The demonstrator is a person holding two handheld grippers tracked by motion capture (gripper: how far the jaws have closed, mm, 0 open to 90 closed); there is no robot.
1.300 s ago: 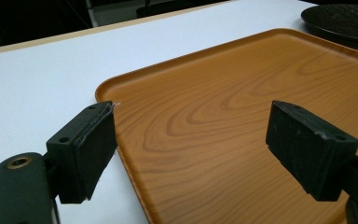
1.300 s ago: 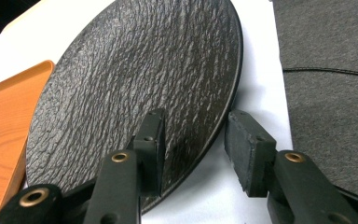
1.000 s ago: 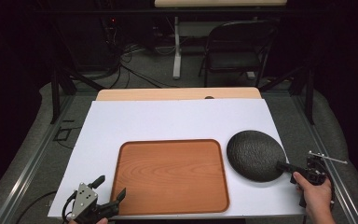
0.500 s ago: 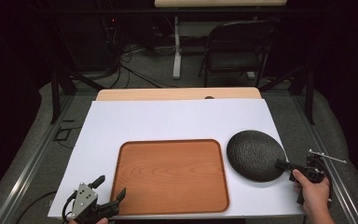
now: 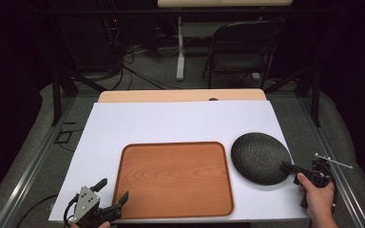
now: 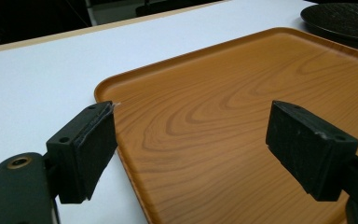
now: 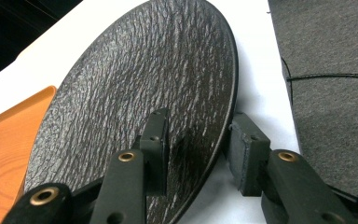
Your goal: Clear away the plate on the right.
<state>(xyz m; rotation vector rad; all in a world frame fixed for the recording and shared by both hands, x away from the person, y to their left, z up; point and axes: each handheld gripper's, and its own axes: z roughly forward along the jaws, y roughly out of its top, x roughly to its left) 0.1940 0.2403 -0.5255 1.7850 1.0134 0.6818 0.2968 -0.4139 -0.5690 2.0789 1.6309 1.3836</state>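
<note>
Black and rough-textured, the plate [image 5: 259, 157] lies flat on the white table cover [image 5: 171, 121], just beside the right edge of the wooden tray [image 5: 173, 178] and close to the cover's right border. The right gripper [image 7: 198, 147] comes at its near rim from the person's side: one jaw lies over the plate's top surface, the other stands outside the rim beside the edge, so the rim sits between them. The jaws have just been closing, and a gap still shows on the outer side (the inner pad may be touching, though I cannot tell for sure), so I judge the grip is not yet made. Straddling the rim this way seems meant for pinching the thin edge to lift or drag the plate, probably toward the tray. The left gripper [image 6: 191, 154] hangs over the tray's near left corner with jaws spread wide and nothing in them, apparently waiting or ready to steady the tray.
</note>
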